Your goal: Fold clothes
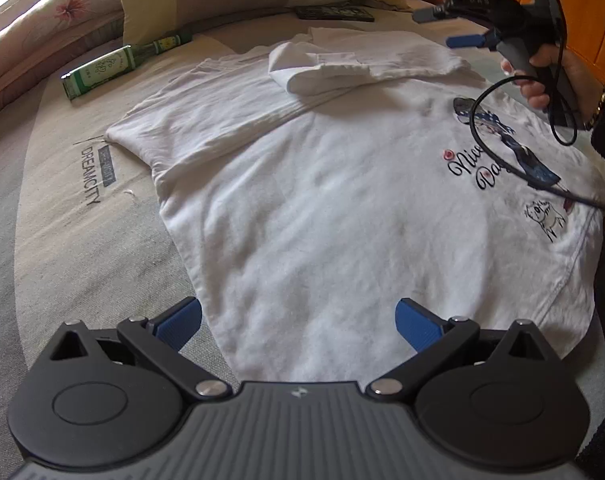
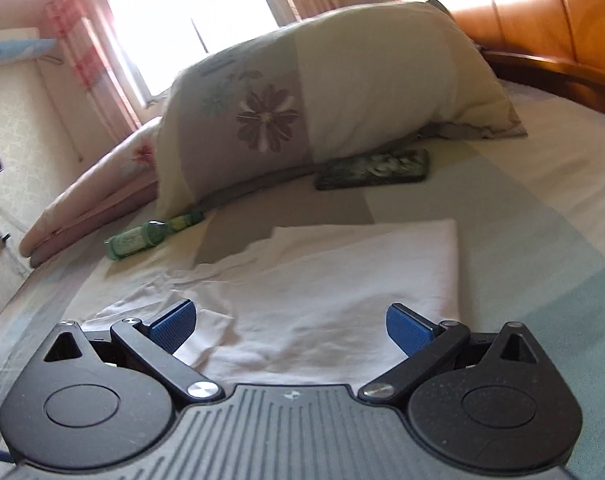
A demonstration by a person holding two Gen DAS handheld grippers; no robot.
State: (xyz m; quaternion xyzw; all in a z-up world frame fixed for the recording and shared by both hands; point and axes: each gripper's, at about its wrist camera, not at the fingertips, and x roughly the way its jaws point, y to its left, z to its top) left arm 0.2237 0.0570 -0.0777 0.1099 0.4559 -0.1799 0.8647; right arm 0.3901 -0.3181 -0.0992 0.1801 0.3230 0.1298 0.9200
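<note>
Hovering wide open, left gripper [image 1: 298, 322] is lining up on the shirt's [image 1: 322, 208] near hem; right gripper [image 2: 290, 326] (also wide, empty) is waiting over the far folded sleeve [image 1: 366, 68].

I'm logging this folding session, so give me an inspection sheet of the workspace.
Surface: bed sheet, printed DREAMCITY.
Job's things: white T-shirt lying flat, one sleeve folded inward.
Clutter: green bottle and dark phone lying by the pillow.
Grippers: left gripper open above the hem; right gripper open, empty.
Cables: black cable hanging over the shirt's print.
Surroundings: wooden headboard, window.
</note>
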